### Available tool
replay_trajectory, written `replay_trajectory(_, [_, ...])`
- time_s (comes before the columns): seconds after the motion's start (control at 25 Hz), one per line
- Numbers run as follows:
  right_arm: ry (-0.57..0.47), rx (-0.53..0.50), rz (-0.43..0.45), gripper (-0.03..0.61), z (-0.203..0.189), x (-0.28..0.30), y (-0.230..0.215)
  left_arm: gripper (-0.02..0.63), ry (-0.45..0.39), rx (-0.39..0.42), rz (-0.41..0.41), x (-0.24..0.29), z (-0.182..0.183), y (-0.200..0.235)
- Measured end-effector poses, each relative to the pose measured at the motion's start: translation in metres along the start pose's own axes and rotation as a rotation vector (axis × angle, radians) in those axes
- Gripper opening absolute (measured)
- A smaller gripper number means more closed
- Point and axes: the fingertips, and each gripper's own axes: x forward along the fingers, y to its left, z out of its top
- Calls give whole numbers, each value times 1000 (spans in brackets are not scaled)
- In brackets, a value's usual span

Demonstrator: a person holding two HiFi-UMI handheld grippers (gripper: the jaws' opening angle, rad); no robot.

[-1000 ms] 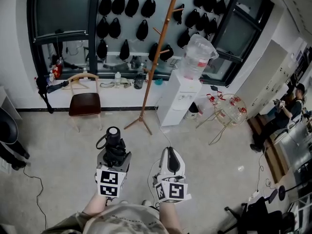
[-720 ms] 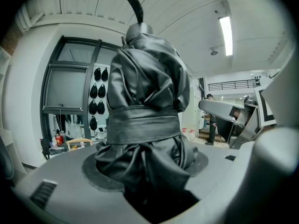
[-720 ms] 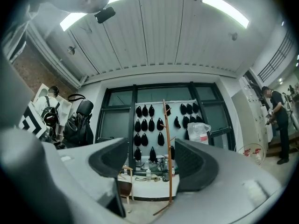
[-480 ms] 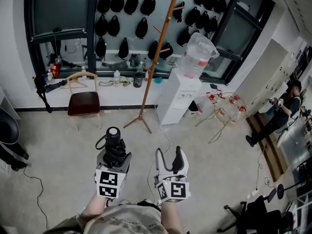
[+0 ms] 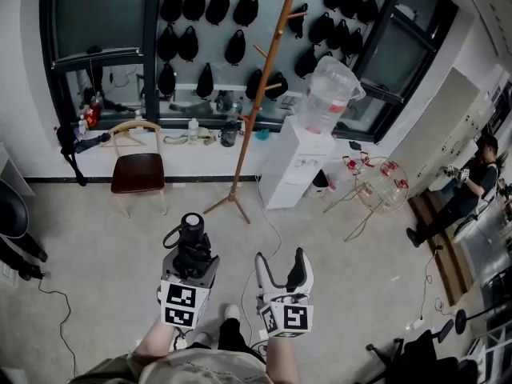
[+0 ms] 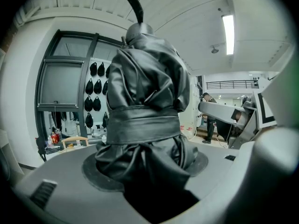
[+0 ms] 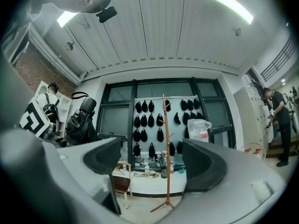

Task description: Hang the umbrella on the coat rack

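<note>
A folded black umbrella (image 5: 190, 237) with a strap loop stands upright in my left gripper (image 5: 191, 256), which is shut on its lower part. In the left gripper view the umbrella (image 6: 145, 106) fills the middle, wedged between the pads of the left gripper (image 6: 147, 171). My right gripper (image 5: 282, 264) is beside it on the right, its jaws opening wide with nothing between them. The wooden coat rack (image 5: 258, 94) stands ahead near the wall. It shows between the jaws of the right gripper (image 7: 154, 160) as a tall coat rack (image 7: 166, 148), far off.
A wooden chair (image 5: 138, 166) stands left of the rack, a white water dispenser (image 5: 298, 162) right of it, then a round wire stand (image 5: 378, 184). Black caps (image 5: 200, 6) hang on the window wall. A person (image 5: 472, 184) stands far right. Cables lie on the floor.
The right gripper's jaws have gone from shut to wide apart. The person's feet have come into view beneath the grippers. The left gripper still holds the umbrella.
</note>
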Motion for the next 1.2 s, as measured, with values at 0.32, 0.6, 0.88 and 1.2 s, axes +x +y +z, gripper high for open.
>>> replay_trajectory(0.32, [-23,-3,33,405,1,45,-48,302,-7,12,13,62,21,-9])
replay_trajectory(0.6, [-66,-4,68,405,22,97,-112,302,-27,27,10,133,65,-34])
replay_trajectory(0.88, [-97,43,158,405,38,138,-157,302,-19,35,-16,193,91,-59])
replay_trajectory(1.2, [-84,221,326,405,37,174,-172,302,42,29,-99,225,85,-70])
